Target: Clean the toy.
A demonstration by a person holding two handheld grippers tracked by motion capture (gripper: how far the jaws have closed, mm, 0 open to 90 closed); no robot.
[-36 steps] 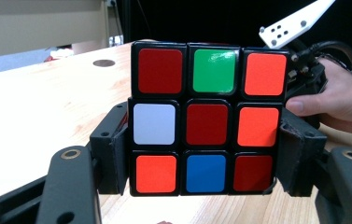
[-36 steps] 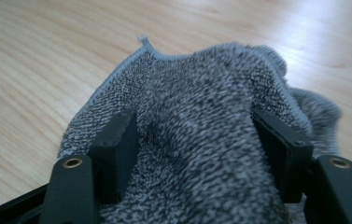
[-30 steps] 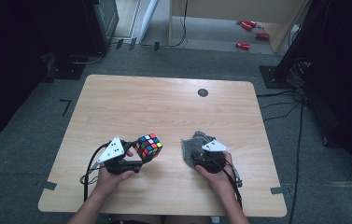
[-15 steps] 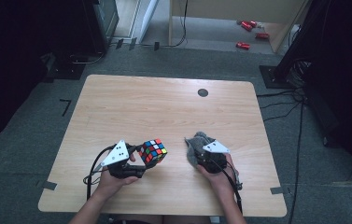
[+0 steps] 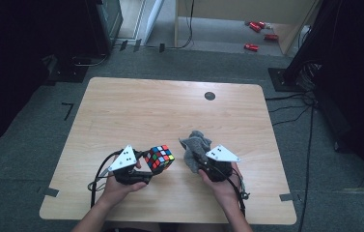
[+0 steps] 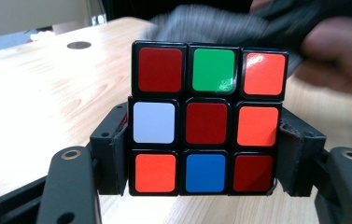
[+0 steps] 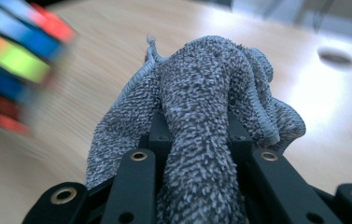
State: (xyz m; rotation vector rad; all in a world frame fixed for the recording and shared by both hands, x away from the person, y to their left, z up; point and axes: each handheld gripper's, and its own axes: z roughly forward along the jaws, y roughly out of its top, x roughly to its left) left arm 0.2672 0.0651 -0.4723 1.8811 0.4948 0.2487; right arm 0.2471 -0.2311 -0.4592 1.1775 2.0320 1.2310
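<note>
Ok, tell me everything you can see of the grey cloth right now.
The grey cloth is terry-looking, nubby, with a stitched hem, bunched into a crumpled wad. The right hand-held gripper, whose jaws have just been closing, pinches a fold of it. The bundle stands up from the jaws, right of the cube, apart from it.

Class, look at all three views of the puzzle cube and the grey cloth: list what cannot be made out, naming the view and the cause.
- Rubik's cube, left gripper view: the side faces are hidden behind the left gripper's pads; the rear is turned away.
- Rubik's cube, right gripper view: colours smeared by blur and cut off by the left edge.
- Grey cloth, right gripper view: it covers the right gripper's fingertips.
- Dark round spot on the table, high view: too small to identify.
</note>
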